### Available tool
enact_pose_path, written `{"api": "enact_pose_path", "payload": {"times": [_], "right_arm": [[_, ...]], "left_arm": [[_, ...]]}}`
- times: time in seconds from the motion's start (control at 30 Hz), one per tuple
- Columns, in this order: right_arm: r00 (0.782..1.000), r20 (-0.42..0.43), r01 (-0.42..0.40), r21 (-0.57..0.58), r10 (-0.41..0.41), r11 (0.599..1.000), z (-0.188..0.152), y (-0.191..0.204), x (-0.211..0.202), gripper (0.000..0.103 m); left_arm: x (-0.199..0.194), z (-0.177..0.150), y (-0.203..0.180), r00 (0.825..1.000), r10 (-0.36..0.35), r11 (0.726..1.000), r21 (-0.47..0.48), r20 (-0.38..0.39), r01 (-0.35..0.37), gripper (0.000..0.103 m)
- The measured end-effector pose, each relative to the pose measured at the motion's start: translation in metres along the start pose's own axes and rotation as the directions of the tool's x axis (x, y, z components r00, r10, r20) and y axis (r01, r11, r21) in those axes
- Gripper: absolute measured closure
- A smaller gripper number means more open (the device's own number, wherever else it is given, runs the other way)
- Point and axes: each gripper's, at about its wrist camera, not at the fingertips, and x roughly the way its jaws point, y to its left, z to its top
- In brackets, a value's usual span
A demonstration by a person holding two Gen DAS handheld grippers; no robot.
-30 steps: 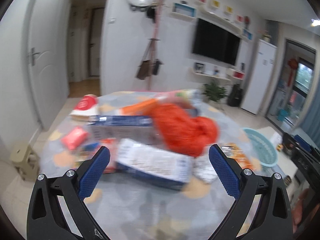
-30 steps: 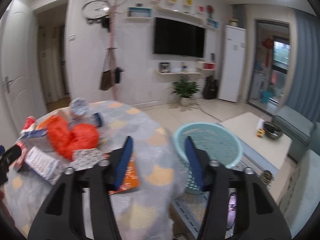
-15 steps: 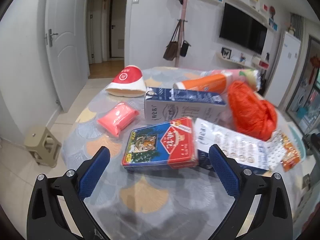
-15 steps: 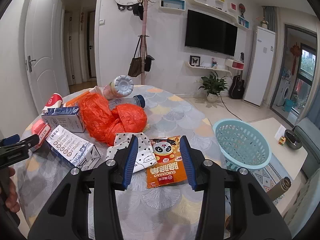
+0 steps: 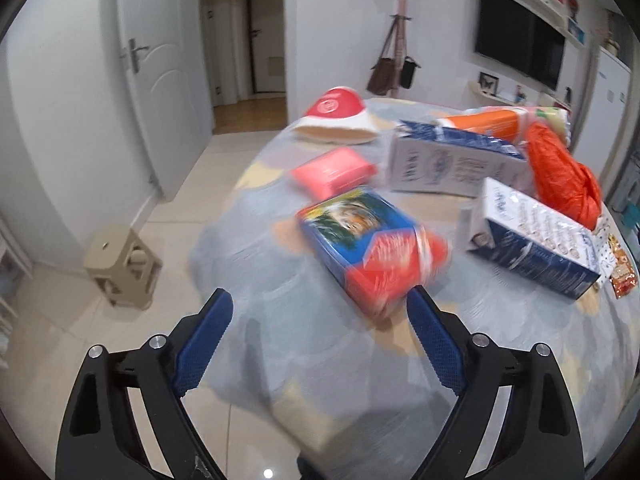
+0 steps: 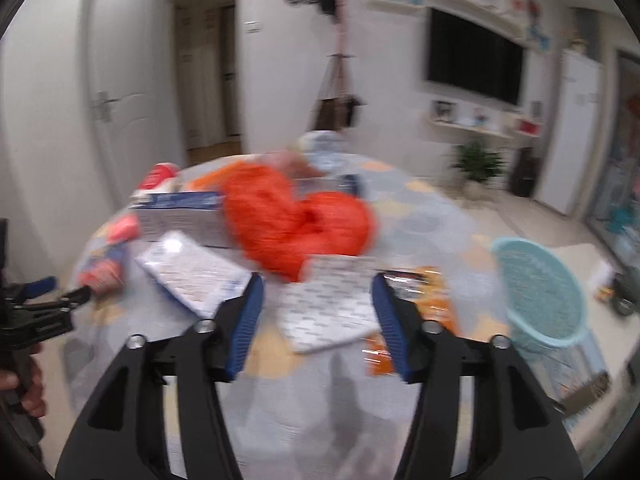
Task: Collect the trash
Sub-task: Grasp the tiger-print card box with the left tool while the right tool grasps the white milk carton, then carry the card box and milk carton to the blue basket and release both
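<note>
The left hand-held gripper (image 5: 320, 312) hangs over the near edge of the round bench (image 5: 320, 380), its blue pads wide apart and closing, with nothing pressed between them. Just ahead of its right pad lies a blue and red box (image 5: 372, 248) with a tiger picture, blurred, flat on the bench. Beyond that box sit a pink packet (image 5: 334, 170) and a tipped red and white paper cup (image 5: 336, 118). To the right lie two blue and white cartons, a milk carton (image 5: 456, 160) farther back and a second carton (image 5: 532, 240) nearer, with an orange plastic bag (image 5: 564, 180) crumpled behind them. A beige stool (image 5: 122, 266) stands on the floor to the left of the bench.

The right hand-held gripper (image 6: 318, 304) points at the middle of the bench, its jaws opening and empty. Between its pads in the view, on the bench beyond them, lies a white spotted wrapper (image 6: 328, 308), and an orange snack packet (image 6: 432, 304) lies just to the right of it. The orange plastic bag sits farther back. A light blue basket (image 6: 540, 288) stands off the bench on the right, well apart from the litter. At the left edge of this view the left hand-held gripper and the hand (image 6: 28, 384) carrying it are visible.
</note>
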Motion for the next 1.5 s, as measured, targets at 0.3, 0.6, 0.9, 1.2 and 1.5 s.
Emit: {"api": "enact_pose_path", "payload": {"times": [0.3, 0.6, 0.9, 1.2, 1.5], "right_arm": [[0.928, -0.175, -0.35, -0.104, 0.329, 0.931, 0.028, 0.037, 0.074, 0.032], [0.861, -0.282, -0.465, -0.098, 0.423, 0.88, 0.02, 0.044, 0.098, 0.031], [0.89, -0.311, -0.404, -0.202, 0.333, 0.892, -0.007, 0.081, 0.081, 0.03], [0.935, -0.244, -0.302, -0.174, 0.256, 0.937, -0.009, 0.076, 0.073, 0.05], [0.95, -0.139, -0.291, -0.079, 0.278, 0.953, 0.002, 0.039, 0.029, 0.051]], "left_arm": [[0.008, 0.029, 0.005, 0.973, -0.228, 0.956, -0.195, -0.028, 0.219, 0.01], [0.052, 0.043, -0.023, 0.987, -0.073, 0.989, -0.138, -0.146, 0.052, 0.012], [0.05, 0.043, -0.032, 0.987, 0.022, 0.999, -0.04, -0.16, -0.029, 0.026], [0.045, 0.042, -0.029, 0.989, -0.008, 0.999, -0.046, -0.148, 0.001, 0.04], [0.011, 0.044, -0.066, 0.993, -0.095, 0.995, 0.022, -0.067, 0.097, 0.041]]}}
